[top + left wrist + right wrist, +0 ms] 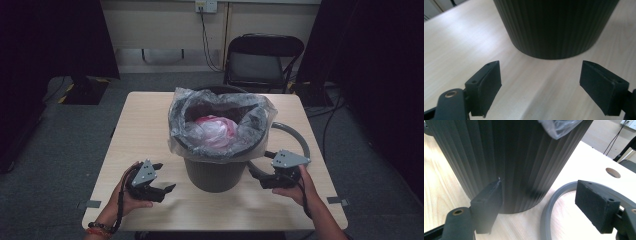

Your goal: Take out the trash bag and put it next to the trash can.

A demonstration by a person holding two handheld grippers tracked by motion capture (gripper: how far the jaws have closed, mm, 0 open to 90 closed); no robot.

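Dark grey ribbed plastic waste bin [214, 172] stands at the centre of the high view, on the near half of a pale wood-grain table [150, 130]. A clear, crinkled plastic liner bag [180, 132] is draped loosely over its mouth and hangs down the outside in an uneven skirt, with something pink and white [216, 131] bundled inside; the slack suggests the liner has not been clamped down yet. A grey plastic ring [296, 135] lies flat on the table at centre right, touching or just beside the bin's base, probably the rim hoop meant to pin the bag.

The left gripper [167, 189] sits at lower left of the high view, its jaws spread wide with nothing between them; its own view has the bin's base just ahead, apart from the pads. The right gripper [256, 173] is at lower right, jaws likewise wide apart: in its own view one pad rests close against the ribbed wall while the other hangs over the ring's curve, gripping neither. Flanking the bin this way looks like readiness to work on the bag or fetch the ring.

The tabletop is otherwise bare. Beyond it lies grey carpet, a black folding chair [262, 62] at upper centre, black curtains on both sides, and a cream wall with a socket [206, 5] and a hanging cable.
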